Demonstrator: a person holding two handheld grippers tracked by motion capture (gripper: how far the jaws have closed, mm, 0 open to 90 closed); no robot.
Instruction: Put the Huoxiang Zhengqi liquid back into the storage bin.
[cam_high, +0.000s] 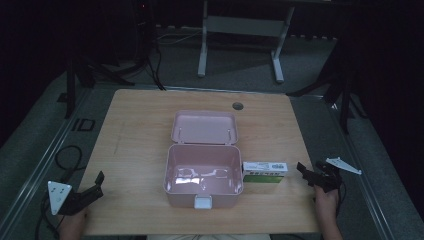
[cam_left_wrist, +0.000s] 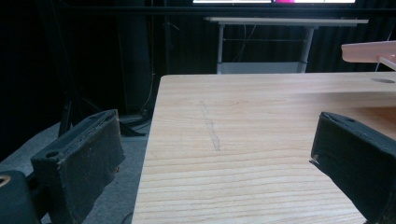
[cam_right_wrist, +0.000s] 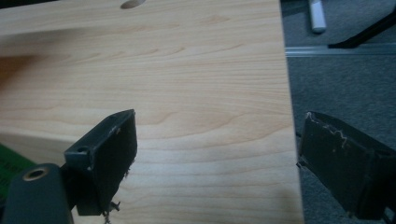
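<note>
Left gripper: left gripper (cam_high: 98, 182) sits at the near left corner of the table (cam_high: 135, 130), held in the person's left hand (cam_high: 72, 222); its jaws stand wide apart with nothing between them, as the left gripper view (cam_left_wrist: 215, 154) shows bare wood in the gap.
Right gripper: right gripper (cam_high: 303, 170) hovers at the table's right edge, held by the right hand (cam_high: 325, 200); its jaws are spread wide and grip nothing, and in the right gripper view (cam_right_wrist: 215, 154) one jaw is over the wood and the other past the table's edge over the grey floor (cam_right_wrist: 336, 84).
Small carton: white and green carton (cam_high: 264, 171) lies flat on the table, touching the right wall of the pink box and near the right gripper, apart from its jaws; a green corner of it shows at the lower left of the right gripper view (cam_right_wrist: 10, 165).
Pink box: pink box (cam_high: 172, 192) stands near the middle of the table, lid (cam_high: 204, 127) swung open and leaning back; its white latch (cam_high: 202, 202) faces the person.
Box contents: inside looks bare, with light glare on the bottom.
Table hole: round cable hole (cam_high: 237, 106) lies behind the lid.
</note>
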